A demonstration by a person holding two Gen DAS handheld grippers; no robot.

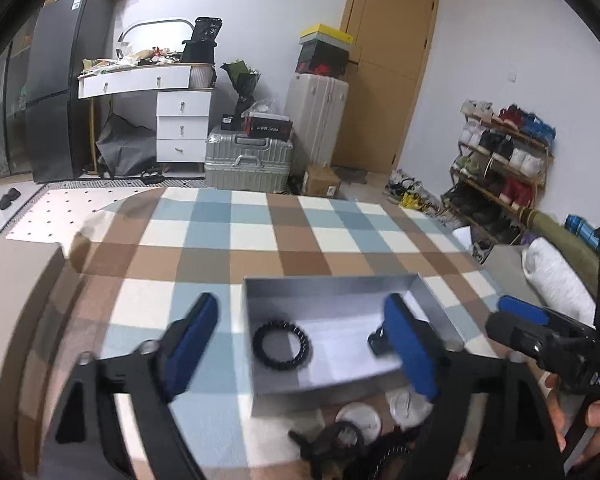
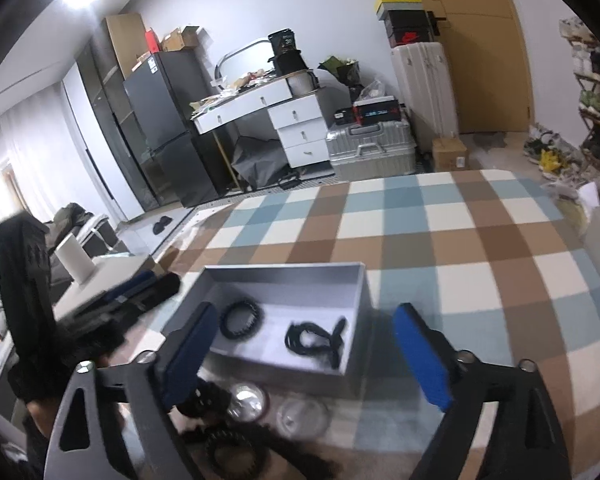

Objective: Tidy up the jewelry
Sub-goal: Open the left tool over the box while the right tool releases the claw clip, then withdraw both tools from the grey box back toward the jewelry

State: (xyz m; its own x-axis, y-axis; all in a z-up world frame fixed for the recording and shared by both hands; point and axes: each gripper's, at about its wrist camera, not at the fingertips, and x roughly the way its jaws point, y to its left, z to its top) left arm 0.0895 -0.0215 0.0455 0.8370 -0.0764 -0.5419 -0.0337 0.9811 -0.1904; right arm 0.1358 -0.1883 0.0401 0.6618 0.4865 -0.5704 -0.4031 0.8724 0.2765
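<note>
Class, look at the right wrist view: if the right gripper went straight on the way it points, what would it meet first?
Probably the grey box lying ahead between the open right gripper fingers; depth is unclear.

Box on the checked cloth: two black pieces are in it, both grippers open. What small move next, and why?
Probably lower the right gripper to the black ring on the cloth in front of the box. Its jaws are empty, and loose pieces lie outside, while a ring and a cord are inside.
</note>
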